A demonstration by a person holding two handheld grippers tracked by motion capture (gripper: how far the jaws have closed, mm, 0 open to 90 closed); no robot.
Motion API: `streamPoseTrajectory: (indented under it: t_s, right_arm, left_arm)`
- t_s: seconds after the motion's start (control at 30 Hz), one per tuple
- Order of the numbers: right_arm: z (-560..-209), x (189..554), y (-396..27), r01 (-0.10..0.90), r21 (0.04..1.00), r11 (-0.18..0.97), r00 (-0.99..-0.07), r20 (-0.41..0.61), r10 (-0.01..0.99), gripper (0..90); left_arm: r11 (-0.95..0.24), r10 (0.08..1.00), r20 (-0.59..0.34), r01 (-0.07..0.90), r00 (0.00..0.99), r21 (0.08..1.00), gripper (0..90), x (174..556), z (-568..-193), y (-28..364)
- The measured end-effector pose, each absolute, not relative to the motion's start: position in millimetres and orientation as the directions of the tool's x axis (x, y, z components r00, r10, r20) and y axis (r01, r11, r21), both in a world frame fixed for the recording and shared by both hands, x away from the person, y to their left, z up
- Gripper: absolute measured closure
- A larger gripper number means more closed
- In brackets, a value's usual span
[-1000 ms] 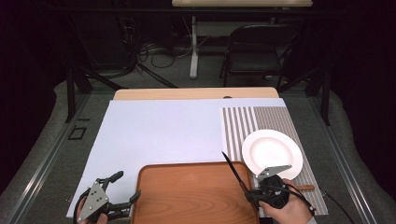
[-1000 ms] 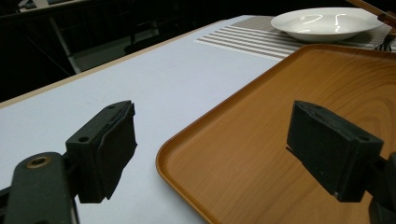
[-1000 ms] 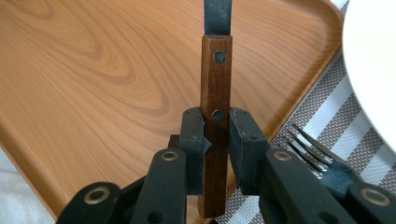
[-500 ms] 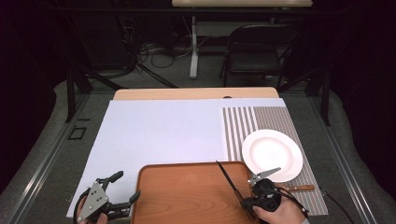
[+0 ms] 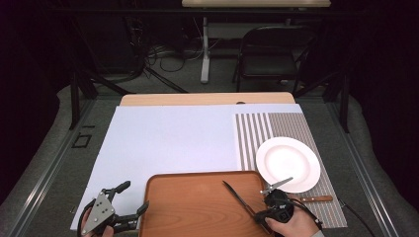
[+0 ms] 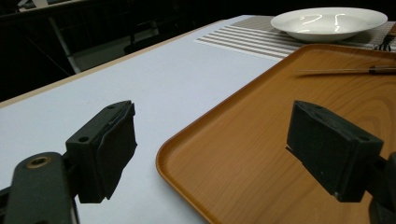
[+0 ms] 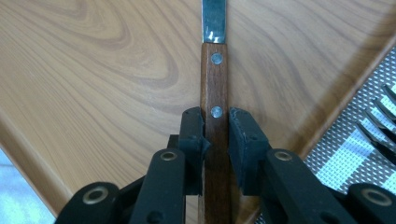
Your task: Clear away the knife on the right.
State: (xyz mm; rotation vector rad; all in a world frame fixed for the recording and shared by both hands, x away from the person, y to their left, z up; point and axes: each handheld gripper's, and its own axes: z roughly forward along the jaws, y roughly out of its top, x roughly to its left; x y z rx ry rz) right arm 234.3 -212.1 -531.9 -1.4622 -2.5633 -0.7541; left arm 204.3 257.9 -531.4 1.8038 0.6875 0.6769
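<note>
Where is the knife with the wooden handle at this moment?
The wooden-handled knife is held by its handle in the right gripper, over the right part of the brown wooden tray; in the high view its blade points up-left, beside the white round plate.

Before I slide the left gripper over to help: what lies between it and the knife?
Bare wooden tray surface separates the left gripper from the knife, seen in the high view.

Table [image 5: 148,99], pale sheet [image 5: 173,140], striped mat [image 5: 257,131], tray [image 5: 197,207]

Overhead light brightens the table against a dark room; glare streaks the plate [image 6: 329,22].
</note>
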Motion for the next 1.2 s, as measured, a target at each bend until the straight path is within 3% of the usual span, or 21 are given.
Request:
streamPoseTrajectory:
  t_s: [0.23, 0.43, 0.73, 1.07, 1.2]
  right_arm:
    - [-530.5, 234.9, -212.7, 0.815, 0.366, 0.448, -0.560, 0.304, 0.770, 75.4]
    - [-524.6, 234.9, -215.7, 0.804, 0.392, 0.447, -0.571, 0.302, 0.763, 67.1]
    - [-520.5, 235.1, -213.0, 0.746, 0.494, 0.447, -0.629, 0.301, 0.717, 64.5]
    - [-524.0, 235.1, -200.1, 0.667, 0.549, 0.503, -0.701, 0.235, 0.673, 86.5]
    - [-526.1, 236.0, -197.6, 0.658, 0.561, 0.502, -0.707, 0.231, 0.668, 90.0]
  left_arm:
    - [-0.292, 0.725, 0.123, 0.141, 0.677, 0.946, 15.6, 204.4, -531.6, 257.7]
    - [-0.292, 0.725, 0.123, 0.140, 0.678, 0.946, 15.6, 204.3, -531.5, 257.5]
    - [-0.295, 0.723, 0.126, 0.139, 0.679, 0.945, 15.6, 204.6, -531.6, 257.3]
    - [-0.299, 0.721, 0.131, 0.135, 0.681, 0.945, 15.6, 204.4, -531.3, 257.2]
    - [-0.298, 0.721, 0.130, 0.136, 0.681, 0.945, 15.6, 204.5, -531.3, 257.2]
